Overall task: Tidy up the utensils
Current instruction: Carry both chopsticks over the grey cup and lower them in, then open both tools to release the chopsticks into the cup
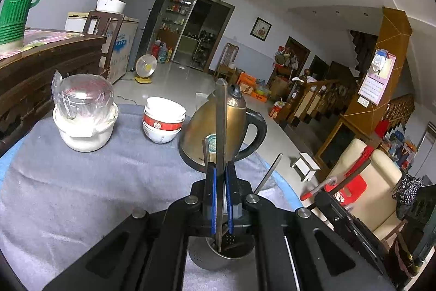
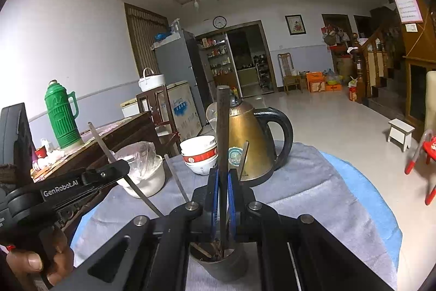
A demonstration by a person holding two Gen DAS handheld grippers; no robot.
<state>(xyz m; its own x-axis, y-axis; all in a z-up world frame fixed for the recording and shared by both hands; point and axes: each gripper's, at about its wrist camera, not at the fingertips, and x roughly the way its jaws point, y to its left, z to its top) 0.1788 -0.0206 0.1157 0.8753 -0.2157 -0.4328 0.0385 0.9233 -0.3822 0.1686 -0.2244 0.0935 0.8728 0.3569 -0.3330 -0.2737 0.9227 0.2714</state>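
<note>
Flat steel chopstick (image 1: 221, 132) upright over round perforated metal holder (image 1: 218, 254) — grey terry cloth (image 1: 95, 182) beneath

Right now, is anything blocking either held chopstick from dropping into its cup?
Nothing visible. The left gripper holds a chopstick whose tip is already inside the cup; the right gripper does too.

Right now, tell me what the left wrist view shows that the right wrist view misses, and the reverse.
Only the left wrist view: the left tongs shut on a metal utensil, and a cream armchair.

Only the right wrist view: the right tongs shut on a dark utensil, and the person's left hand.

Both: the kettle, the stacked bowls, the green thermos, the grey cloth and the metal cup below the tongs.
</note>
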